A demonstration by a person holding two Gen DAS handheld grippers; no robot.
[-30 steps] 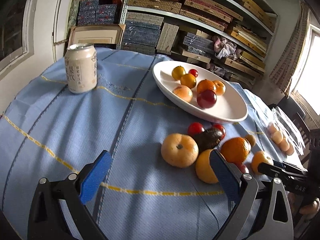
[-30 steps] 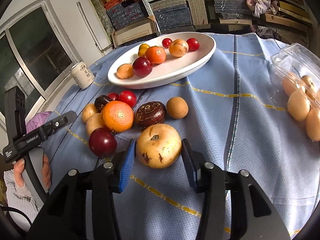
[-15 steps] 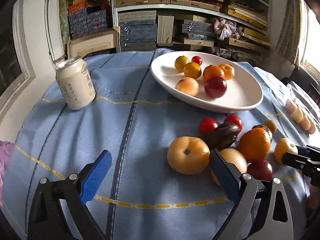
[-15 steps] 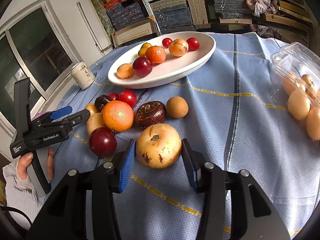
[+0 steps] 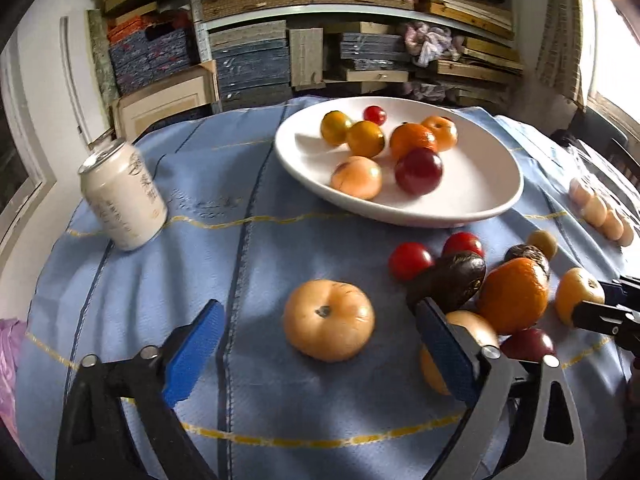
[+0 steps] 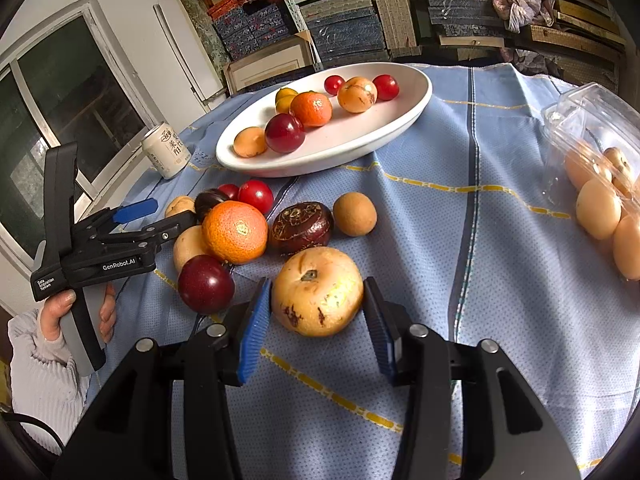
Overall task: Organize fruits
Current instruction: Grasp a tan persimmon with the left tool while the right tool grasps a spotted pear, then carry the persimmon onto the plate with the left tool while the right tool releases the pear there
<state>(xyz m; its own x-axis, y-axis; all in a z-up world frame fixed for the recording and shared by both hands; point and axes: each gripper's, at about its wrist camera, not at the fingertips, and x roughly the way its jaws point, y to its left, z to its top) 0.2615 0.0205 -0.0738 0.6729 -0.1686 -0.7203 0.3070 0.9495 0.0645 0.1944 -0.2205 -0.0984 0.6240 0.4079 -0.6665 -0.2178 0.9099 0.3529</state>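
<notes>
Pale pear on the blue-clothed surface, bracketed by the right tongs, blue pads beside it, contact unclear. Left tongs, angled downward, jaws wide and just narrowing, frame a pale orange fruit untouched.

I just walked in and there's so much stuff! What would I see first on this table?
First, the big white oval dish at the back of the blue tablecloth, holding red, orange and yellow fruit. In front of it lies a loose heap with a bright orange and a dark plum. Nearest, the right gripper straddles a blotchy yellow fruit.
</notes>
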